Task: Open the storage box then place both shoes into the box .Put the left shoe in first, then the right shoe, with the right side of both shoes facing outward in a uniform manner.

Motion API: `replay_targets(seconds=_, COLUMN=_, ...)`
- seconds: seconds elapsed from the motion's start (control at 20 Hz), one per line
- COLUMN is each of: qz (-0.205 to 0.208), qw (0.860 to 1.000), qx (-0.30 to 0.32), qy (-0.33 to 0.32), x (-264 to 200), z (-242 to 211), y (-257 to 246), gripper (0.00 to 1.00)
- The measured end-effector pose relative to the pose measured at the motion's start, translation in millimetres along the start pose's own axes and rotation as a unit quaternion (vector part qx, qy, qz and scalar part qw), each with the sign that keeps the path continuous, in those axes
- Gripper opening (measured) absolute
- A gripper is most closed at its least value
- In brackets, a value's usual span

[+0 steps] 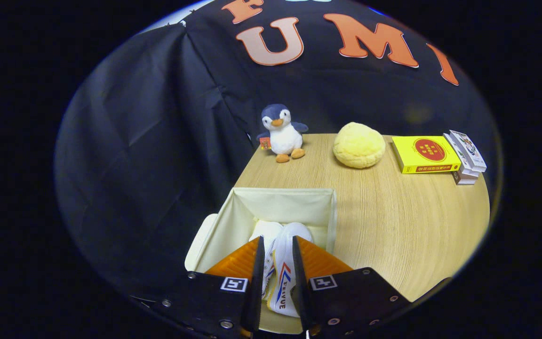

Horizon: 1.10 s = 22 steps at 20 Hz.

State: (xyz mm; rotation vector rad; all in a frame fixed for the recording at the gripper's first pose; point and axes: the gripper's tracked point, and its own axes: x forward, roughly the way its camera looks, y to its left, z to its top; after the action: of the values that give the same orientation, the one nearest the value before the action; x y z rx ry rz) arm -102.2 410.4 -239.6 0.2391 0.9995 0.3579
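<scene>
Gripper (275, 256) tilts down over open cream storage box (224, 221) at surface (393, 221) edge, fingers narrowly apart, clamped on white sneaker (284, 278) w/ red-blue stripes. Second shoe (264, 233) lies beside it in box. Beyond: plush penguin (281, 133), yellow bun-shaped plush (359, 144), yellow book (424, 154).

Even overhead light, sharp centre — fisheye bends the edges, perhaps slightly dim there.

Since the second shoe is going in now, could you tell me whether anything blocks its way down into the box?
Nothing visible does: the gripper holds the white striped shoe over the open cream fabric box, beside the other white shoe.
</scene>
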Motion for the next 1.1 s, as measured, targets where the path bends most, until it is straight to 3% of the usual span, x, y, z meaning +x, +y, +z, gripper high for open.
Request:
replay_targets(seconds=0.3, qz=-0.008, qw=0.995, qx=-0.017, qy=-0.096, x=-46.8, z=57.9, y=-50.5, gripper=0.53)
replay_targets(seconds=0.65, qz=-0.044, qw=0.977, qx=-0.033, qy=-0.207, x=-117.2, z=118.0, y=-140.8, gripper=0.73)
replay_targets(seconds=0.95, qz=-0.076, qw=0.939, qx=-0.049, qy=-0.331, x=-187.1, z=164.0, y=-212.0, gripper=0.85)
replay_targets(seconds=1.1, qz=-0.103, qw=0.912, qx=-0.065, qy=-0.391, x=-220.4, z=183.2, y=-242.6, gripper=0.90)
